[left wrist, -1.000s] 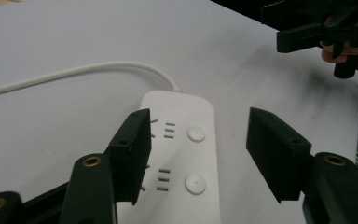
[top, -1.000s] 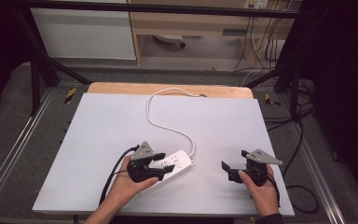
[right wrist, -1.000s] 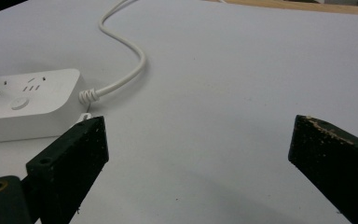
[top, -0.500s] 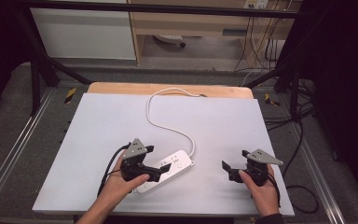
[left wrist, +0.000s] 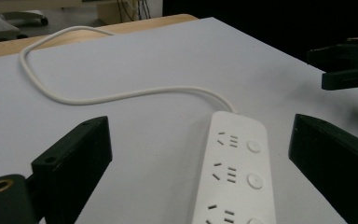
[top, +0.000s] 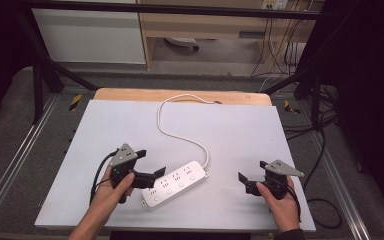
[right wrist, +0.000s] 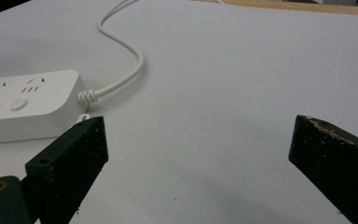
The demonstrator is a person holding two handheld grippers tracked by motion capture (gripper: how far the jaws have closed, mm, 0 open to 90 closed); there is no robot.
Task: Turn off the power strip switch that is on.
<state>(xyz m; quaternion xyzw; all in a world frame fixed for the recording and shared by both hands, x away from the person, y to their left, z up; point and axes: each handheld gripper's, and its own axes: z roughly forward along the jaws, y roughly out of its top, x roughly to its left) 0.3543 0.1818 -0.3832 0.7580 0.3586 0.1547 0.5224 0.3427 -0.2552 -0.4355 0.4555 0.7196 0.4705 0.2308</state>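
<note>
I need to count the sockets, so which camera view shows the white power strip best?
The high view: the whole power strip lies flat on the table, both ends visible, cord attached. The left gripper view shows it close, with sockets and buttons sharp, but its near end is cut off. The right gripper view catches just the cord end.

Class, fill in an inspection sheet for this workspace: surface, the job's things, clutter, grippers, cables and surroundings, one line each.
Surface: white board lying on a wooden table, bare over most of its area.
Job's things: white power strip lying flat near the front, sockets and buttons facing up.
Clutter: nothing seen.
Grippers: left gripper open, jaws either side of the strip's near end, not closed on it; right gripper open, apart from the strip.
Cables: the strip's white cord snakes back over the far edge; a black cable trails from the left gripper.
Surroundings: dark frame bars, grey floor, wires hanging at the back right.
</note>
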